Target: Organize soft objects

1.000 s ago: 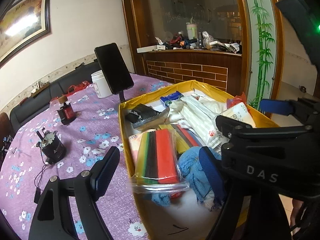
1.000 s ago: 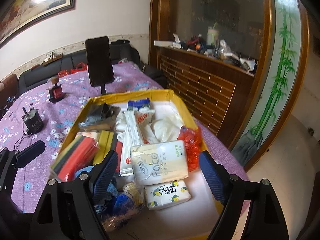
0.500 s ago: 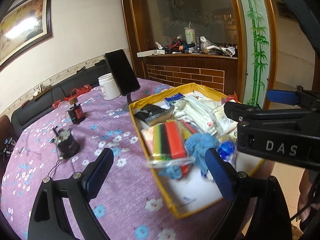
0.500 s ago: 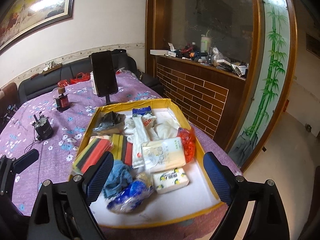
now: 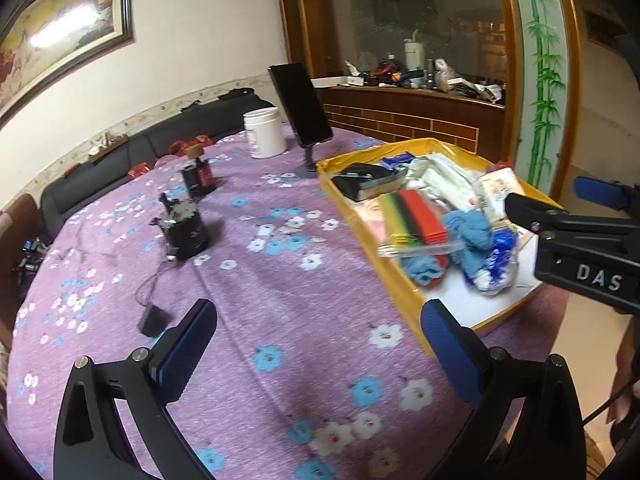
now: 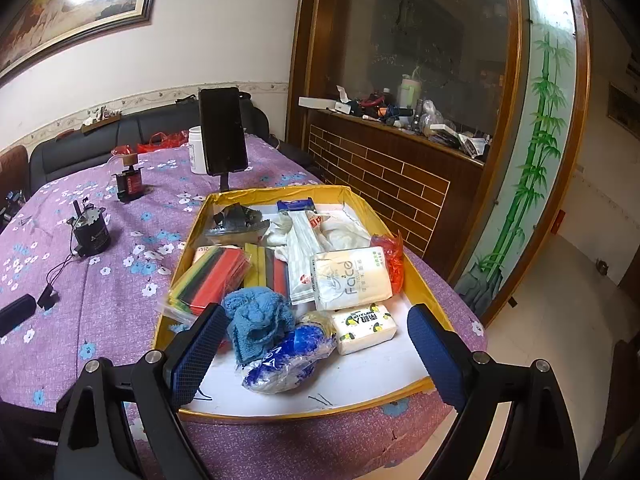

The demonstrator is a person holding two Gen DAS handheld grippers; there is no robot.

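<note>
Grippers first: left gripper (image 5: 318, 342) was over bare purple tablecloth (image 5: 280, 288), jaws opening wide, nothing between them. Right gripper (image 6: 314, 344) was spread wide too, nothing pinched, hovering at the near edge of the yellow tray (image 6: 438, 308).

Soft stuff was all in that tray. Nearest the right gripper: blue knit cloth (image 6: 258, 314) just beyond its left finger, with a blue-and-white plastic-wrapped bundle (image 6: 286, 360) touching the cloth on the near side, roughly on the gripper's centreline. Small lemon-print tissue pack (image 6: 366, 328) sat just beside the bundle, toward the right finger. Behind those, the bigger white tissue pack (image 6: 352, 278), long axis across the tray. Left of it, a bagged stack of coloured cloths (image 6: 212, 278), long axis running away from the gripper, hanging over the tray's left wall. Farther back: white bagged items and a dark bundle (image 6: 238, 222) at the far left corner.

Key relation, my read: the right gripper was the nearer 1, tray dead ahead and below it. From the left gripper the tray lay off to its right, the coloured stack being its closest item. Phone on a stand (image 6: 222, 132) and white jar (image 5: 264, 132) stood beyond the tray, not relevant.
</note>
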